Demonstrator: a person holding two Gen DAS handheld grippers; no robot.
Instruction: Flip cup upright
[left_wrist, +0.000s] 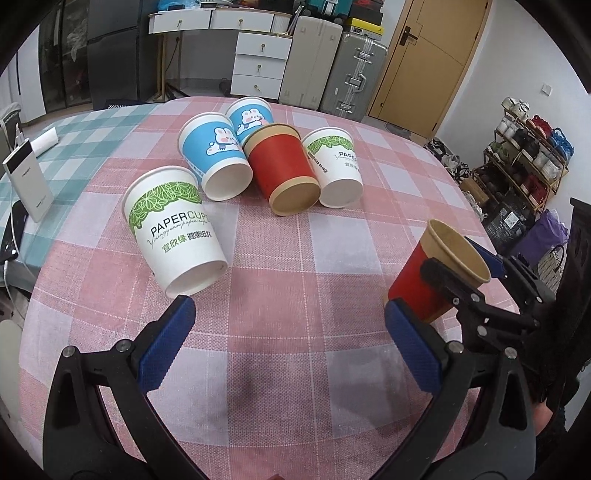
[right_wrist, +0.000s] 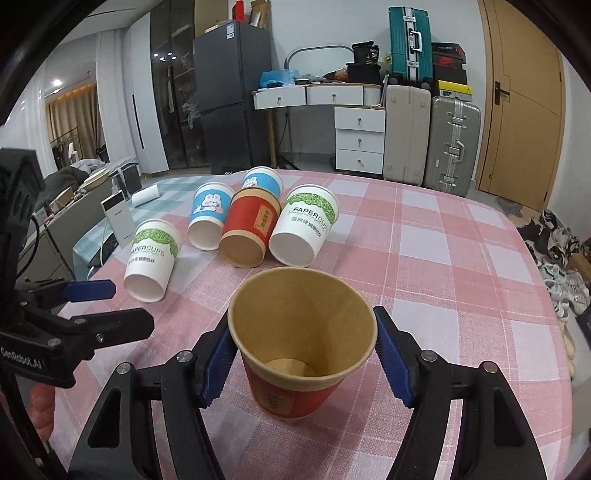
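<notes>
On the checked counter (left_wrist: 295, 350), the left claw (left_wrist: 288, 343) stands wide with nothing between its blue fingers, near a white cup (left_wrist: 173, 230) lying on its side. Further back, two blue cups (left_wrist: 218, 158), a red cup (left_wrist: 282, 170) and another white one (left_wrist: 334, 166) lie tipped over. On the right, the right claw (right_wrist: 304, 360) grips a red cup (right_wrist: 299, 347), mouth up, just above the counter.
</notes>
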